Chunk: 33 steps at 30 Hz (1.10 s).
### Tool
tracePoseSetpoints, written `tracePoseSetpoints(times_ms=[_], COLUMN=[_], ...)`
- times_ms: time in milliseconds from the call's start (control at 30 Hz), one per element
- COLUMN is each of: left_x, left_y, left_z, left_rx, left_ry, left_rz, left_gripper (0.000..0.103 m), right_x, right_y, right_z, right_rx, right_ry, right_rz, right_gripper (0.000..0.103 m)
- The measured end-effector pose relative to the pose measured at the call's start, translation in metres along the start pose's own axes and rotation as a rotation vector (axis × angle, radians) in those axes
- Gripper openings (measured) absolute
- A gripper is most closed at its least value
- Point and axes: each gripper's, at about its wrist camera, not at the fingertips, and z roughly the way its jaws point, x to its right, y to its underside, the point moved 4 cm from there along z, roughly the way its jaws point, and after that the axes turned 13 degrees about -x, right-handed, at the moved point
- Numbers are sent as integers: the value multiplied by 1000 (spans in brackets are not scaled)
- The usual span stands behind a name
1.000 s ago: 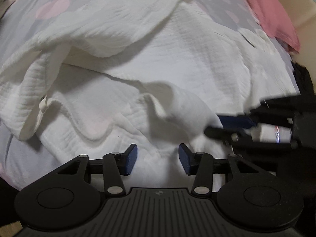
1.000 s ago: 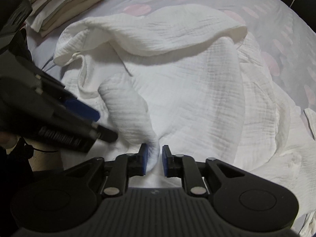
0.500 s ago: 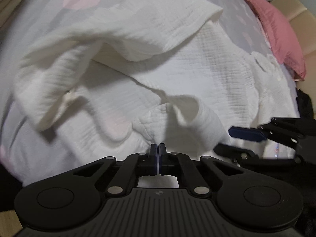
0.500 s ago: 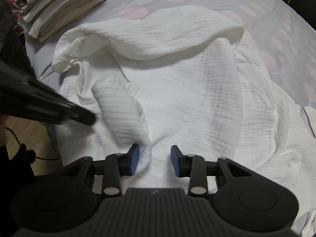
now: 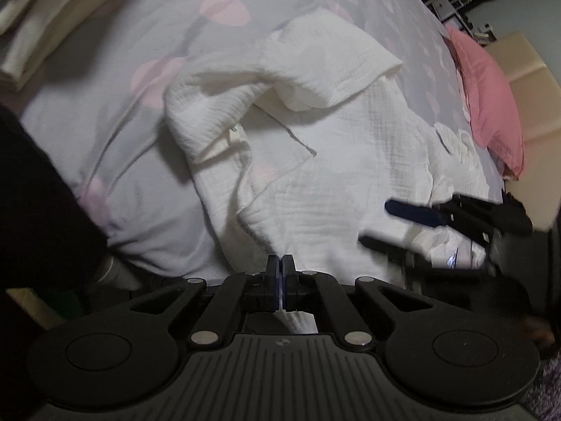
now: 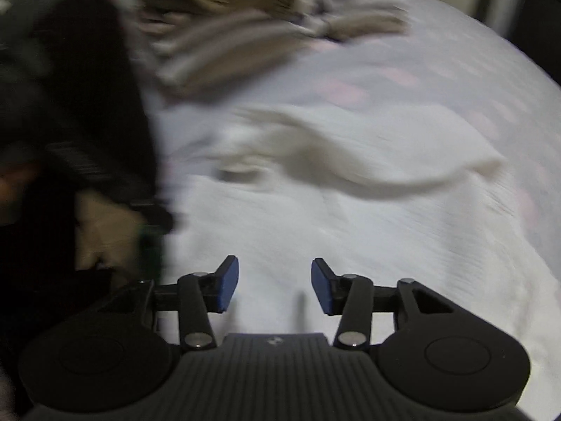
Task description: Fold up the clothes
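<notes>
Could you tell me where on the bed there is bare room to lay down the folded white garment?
Bare bedspread lies left of the white garment, between it and the folded pile at the top left corner. The right side is crowded: the garment runs up to the pink pillow.

— What lay on the bed besides the work?
— A grey sheet (image 5: 115,129) with pink blotches covered it, and a pink pillow (image 5: 491,105) sat at its far right edge.
— Anything else?
— A stack of folded beige cloths (image 5: 31,24) lay far left.
</notes>
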Motion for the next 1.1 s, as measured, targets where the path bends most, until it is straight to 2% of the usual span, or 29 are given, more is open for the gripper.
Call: tracePoseSetpoints(times_ms=[133,300,333,433,567,600,667,733,833,967,1000,1033,1100], left_x=[-2,2,2,3,1,0,-4,-6,-7,-5,-6,-7,-9], left_y=[3,11,12,14,18,19,19,20,20,15,14,12,11], left_z=[-3,-8,-10,-10,-4,-3,-2,-1,2,8,12,15,18], left_rx=[0,8,15,15,-24,-33,-41,-54,-64,-62,-68,-74,-76], left_ry=[-1,7,10,17,9,4,-13,-30,-35,-35,-30,-16,-3], left_rz=[-24,-23,-22,-20,-34,-40,-59,-69,-75,-60,-64,-73,-81], left_gripper=[0,0,0,0,0,3,18,39,44,42,35,21,9], right_x=[-38,-60,-65,-72,-78,-78,-78,-76,-76,-77,-77,-76,-73], right_y=[-4,-2,0,3,7,6,6,6,5,4,4,3,2], right_z=[1,19,22,29,31,31,30,28,25,21,20,19,18], right_rx=[0,-51,-60,-78,-98,-97,-96,-90,-81,-66,-63,-62,-62], right_ry=[-40,-60,-65,-93,-120,-123,-127,-142,-156,-181,-185,-183,-182], right_rz=[-112,-171,-181,-187,-195,-191,-182,-171,-168,-172,-173,-172,-169], right_gripper=[50,47,44,8,8,8,8,8,8,8,8,8,12])
